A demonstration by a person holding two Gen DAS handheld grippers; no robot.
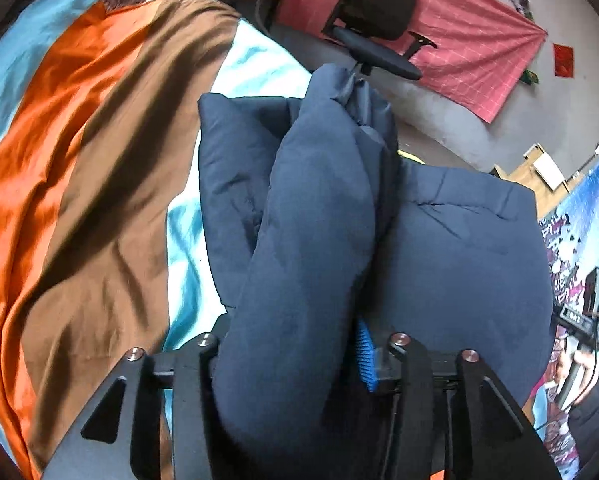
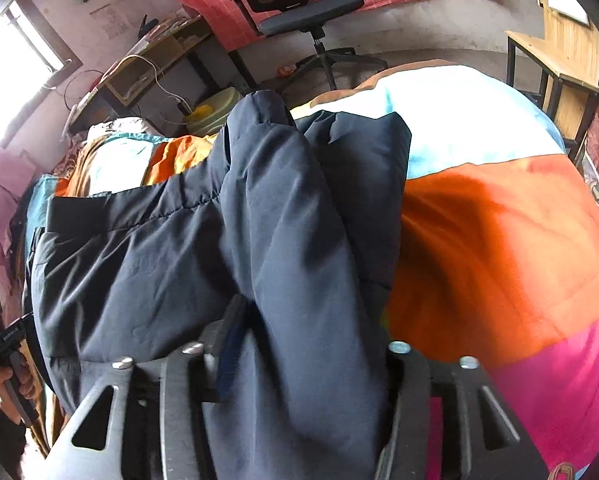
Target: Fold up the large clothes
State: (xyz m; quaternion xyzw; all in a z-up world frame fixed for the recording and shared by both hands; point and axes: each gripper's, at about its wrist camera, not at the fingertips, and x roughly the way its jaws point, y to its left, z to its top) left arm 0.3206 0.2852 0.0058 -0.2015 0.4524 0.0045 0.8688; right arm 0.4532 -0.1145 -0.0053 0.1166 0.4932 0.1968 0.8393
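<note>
Indoors, a navy jacket [image 1: 451, 240] lies on a bed's orange, brown and blue sheet [image 1: 79, 160]; left gripper [image 1: 295, 360] and right gripper [image 2: 299, 360], fingers parted, each straddle a sleeve near an office chair [image 2: 295, 4].

Bed: under my jaws, covered by a colour-block bedspread [image 1: 79, 168] in orange, brown and pale blue bands, with pink at one end.
On it: a navy padded jacket [image 1: 311, 240], bunched, one sleeve draped over its body.
</note>
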